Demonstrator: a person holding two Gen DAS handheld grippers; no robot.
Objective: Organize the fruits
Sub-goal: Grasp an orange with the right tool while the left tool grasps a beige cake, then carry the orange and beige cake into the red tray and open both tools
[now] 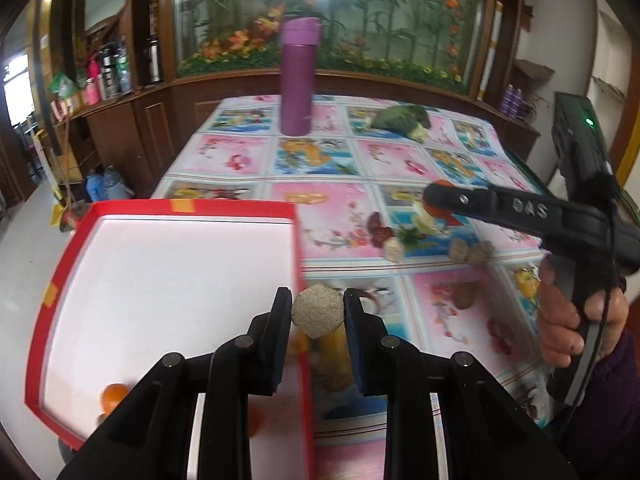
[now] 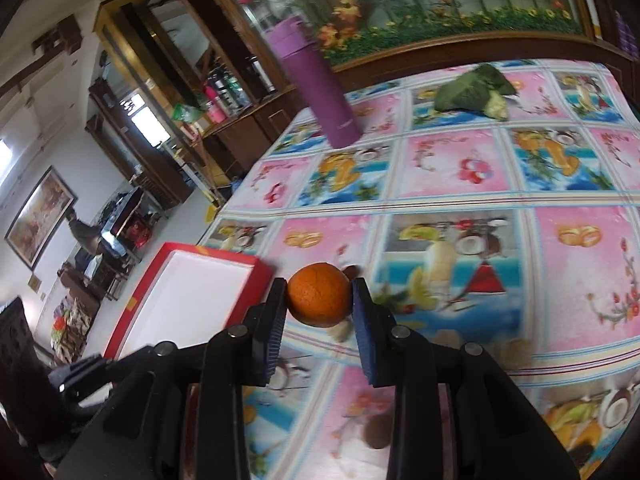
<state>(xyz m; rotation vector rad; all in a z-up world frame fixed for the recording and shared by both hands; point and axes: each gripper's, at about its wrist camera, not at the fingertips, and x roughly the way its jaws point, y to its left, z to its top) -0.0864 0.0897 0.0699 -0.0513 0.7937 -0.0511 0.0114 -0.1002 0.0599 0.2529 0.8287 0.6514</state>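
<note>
We see left gripper (image 1: 317,312) pinching pale speckled round fruit (image 1: 317,317) between both pads, held above right wall of red box (image 1: 301,264). Box white inside, sits at table's left edge; one orange fruit (image 1: 113,398) lies in its near corner. We see right gripper (image 2: 319,298) clamped on tangerine (image 2: 319,299), raised over fruit-print tablecloth (image 2: 460,176). More small fruits (image 1: 470,252) lie loose on cloth, well apart from box. Purple tumbler (image 1: 297,76) upright at far side; green leafy vegetable (image 1: 402,118) near it.
</note>
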